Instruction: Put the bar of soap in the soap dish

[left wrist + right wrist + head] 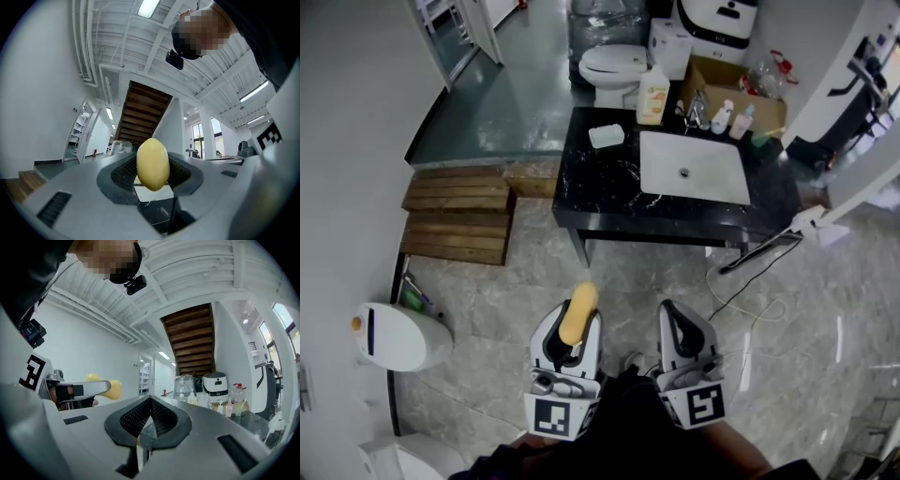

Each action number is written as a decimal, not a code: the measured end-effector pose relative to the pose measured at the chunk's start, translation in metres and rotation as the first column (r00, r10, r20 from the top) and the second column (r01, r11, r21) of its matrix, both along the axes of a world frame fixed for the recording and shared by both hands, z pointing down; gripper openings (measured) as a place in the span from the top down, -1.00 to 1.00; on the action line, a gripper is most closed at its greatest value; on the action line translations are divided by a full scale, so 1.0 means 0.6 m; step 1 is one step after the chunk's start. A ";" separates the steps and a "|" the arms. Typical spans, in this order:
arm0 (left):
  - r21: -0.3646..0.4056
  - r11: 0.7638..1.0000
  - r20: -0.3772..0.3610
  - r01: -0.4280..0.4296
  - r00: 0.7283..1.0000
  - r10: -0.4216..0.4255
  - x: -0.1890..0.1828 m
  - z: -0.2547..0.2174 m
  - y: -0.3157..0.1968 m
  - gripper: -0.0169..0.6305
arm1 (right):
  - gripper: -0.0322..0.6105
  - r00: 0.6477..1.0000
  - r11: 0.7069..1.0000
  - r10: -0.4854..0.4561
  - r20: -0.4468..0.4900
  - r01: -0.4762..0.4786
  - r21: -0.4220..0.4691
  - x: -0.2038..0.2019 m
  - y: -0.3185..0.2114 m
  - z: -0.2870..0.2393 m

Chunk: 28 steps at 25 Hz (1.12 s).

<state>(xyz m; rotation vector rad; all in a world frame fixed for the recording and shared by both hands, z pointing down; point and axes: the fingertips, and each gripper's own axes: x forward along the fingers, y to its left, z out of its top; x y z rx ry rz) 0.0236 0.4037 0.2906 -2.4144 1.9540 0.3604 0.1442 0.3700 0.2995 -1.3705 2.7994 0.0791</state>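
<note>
A yellow oval bar of soap [578,312] [153,164] stands out of my left gripper [573,330] [153,177], whose jaws are shut on its sides. It also shows in the right gripper view as a yellow bar of soap [110,389] at the left. My right gripper [683,330] [150,420] is beside the left one, shut with nothing in it. The pale soap dish [607,136] lies far ahead on the black counter [600,192], left of the white sink [694,167]. Both grippers hang over the floor, well short of the counter.
A faucet [697,109], a large soap bottle [653,95] and small bottles [723,117] line the counter's back. A toilet [614,69] stands behind it. Wooden steps [459,212] and a white round device [395,337] are at the left. A cable [748,298] trails on the floor.
</note>
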 end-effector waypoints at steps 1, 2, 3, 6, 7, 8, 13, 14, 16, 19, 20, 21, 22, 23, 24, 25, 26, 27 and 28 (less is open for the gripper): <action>0.000 1.000 0.002 0.002 1.000 -0.002 0.003 0.000 0.000 0.47 | 0.88 1.000 1.000 -0.004 -0.002 0.004 0.006 0.001 0.000 -0.002; 0.000 1.000 0.003 0.005 1.000 -0.005 0.005 0.000 0.000 0.47 | 0.88 1.000 1.000 -0.008 -0.001 0.008 0.012 0.002 0.000 -0.005; 0.000 1.000 0.004 0.009 1.000 -0.009 0.007 0.000 0.001 0.47 | 0.88 1.000 1.000 -0.012 0.001 0.012 0.016 0.004 -0.001 -0.008; 0.002 1.000 0.003 0.020 1.000 -0.020 0.016 0.000 0.000 0.47 | 0.88 1.000 1.000 -0.016 0.002 0.016 0.025 0.015 -0.006 -0.012; 0.003 1.000 -0.001 0.024 1.000 -0.024 0.019 -0.001 -0.001 0.47 | 0.88 1.000 1.000 -0.017 0.001 0.017 0.025 0.019 -0.008 -0.012; 0.003 1.000 -0.006 0.027 1.000 -0.027 0.021 -0.001 -0.001 0.47 | 0.88 1.000 1.000 -0.015 0.001 0.015 0.022 0.024 -0.010 -0.012; -0.010 0.999 0.000 0.043 0.999 -0.043 0.036 0.004 -0.005 0.47 | 0.88 1.000 1.000 -0.007 0.024 0.007 -0.004 0.039 -0.025 -0.010; -0.012 0.999 0.002 0.045 0.999 -0.045 0.041 0.005 -0.006 0.47 | 0.88 1.000 1.000 -0.013 0.026 0.013 0.002 0.040 -0.025 -0.011; -0.010 0.999 0.002 0.051 0.999 -0.051 0.048 0.006 -0.007 0.47 | 0.88 0.999 1.000 -0.024 0.021 0.023 0.010 0.046 -0.023 -0.010; 0.019 0.997 -0.001 0.070 0.998 -0.070 0.059 -0.008 -0.012 0.47 | 0.88 1.000 1.000 -0.019 0.024 0.019 -0.008 0.068 -0.024 -0.002; 0.022 0.997 -0.004 0.077 0.997 -0.077 0.061 -0.011 -0.014 0.47 | 0.88 1.000 1.000 -0.012 0.028 0.013 -0.016 0.077 -0.027 0.000; 0.021 0.996 -0.008 0.086 0.996 -0.086 0.061 -0.012 -0.016 0.47 | 0.88 0.999 1.000 -0.006 0.031 0.007 -0.021 0.085 -0.030 0.002; 0.019 0.995 -0.012 0.098 0.995 -0.098 0.060 -0.012 -0.017 0.47 | 0.88 0.999 1.000 -0.003 0.032 0.003 -0.023 0.094 -0.032 0.004; 0.018 0.994 -0.015 0.109 0.994 -0.109 0.059 -0.011 -0.018 0.47 | 0.88 0.999 1.000 0.000 0.032 0.001 -0.025 0.101 -0.035 0.006; 0.016 0.993 -0.015 0.117 0.993 -0.117 0.059 -0.010 -0.019 0.47 | 0.88 0.999 1.000 0.000 0.032 0.000 -0.027 0.108 -0.037 0.008; 0.015 0.992 -0.013 0.122 0.992 -0.122 0.060 -0.009 -0.019 0.47 | 0.88 1.000 1.000 0.000 0.031 0.000 -0.028 0.114 -0.038 0.010; 0.016 0.992 -0.009 0.125 0.992 -0.124 0.063 -0.009 -0.019 0.47 | 0.88 1.000 1.000 -0.001 0.028 0.002 -0.029 0.119 -0.038 0.012; 0.016 0.992 -0.006 0.125 0.992 -0.125 0.067 -0.008 -0.019 0.47 | 0.88 1.000 1.000 -0.003 0.024 0.004 -0.028 0.123 -0.038 0.015; 0.016 0.992 -0.003 0.124 0.992 -0.124 0.072 -0.007 -0.019 0.47 | 0.88 1.000 1.000 -0.005 0.019 0.005 -0.026 0.127 -0.038 0.017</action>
